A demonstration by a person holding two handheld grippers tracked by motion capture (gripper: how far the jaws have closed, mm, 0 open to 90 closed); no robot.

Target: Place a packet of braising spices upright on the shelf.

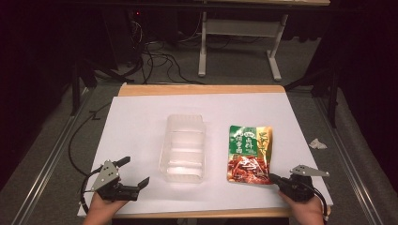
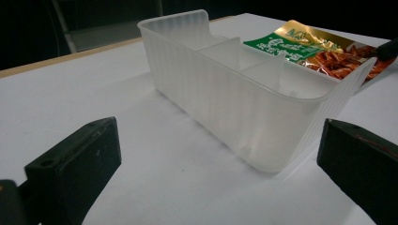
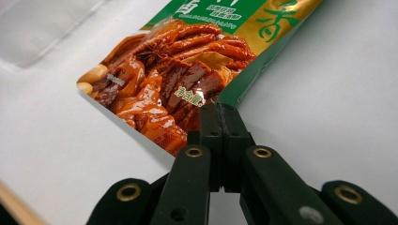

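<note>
The high view looks down and forward over the whole white table (image 1: 141, 122). Each gripper view sits low and close above it; all three share the food pouch (image 1: 249, 153) beside the clear tray (image 1: 183, 146).

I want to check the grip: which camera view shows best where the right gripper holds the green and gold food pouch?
The right gripper view: the right gripper is shut on a bottom corner of the green and gold food pouch. The high view shows the whole pouch, small; the left gripper view shows it partly behind the clear plastic container.

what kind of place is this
Probably a lab or recording workspace: a white-covered table staged with just a clear plastic container and a food pouch, loose cables on the carpeted floor and a bare desk frame behind.
</note>
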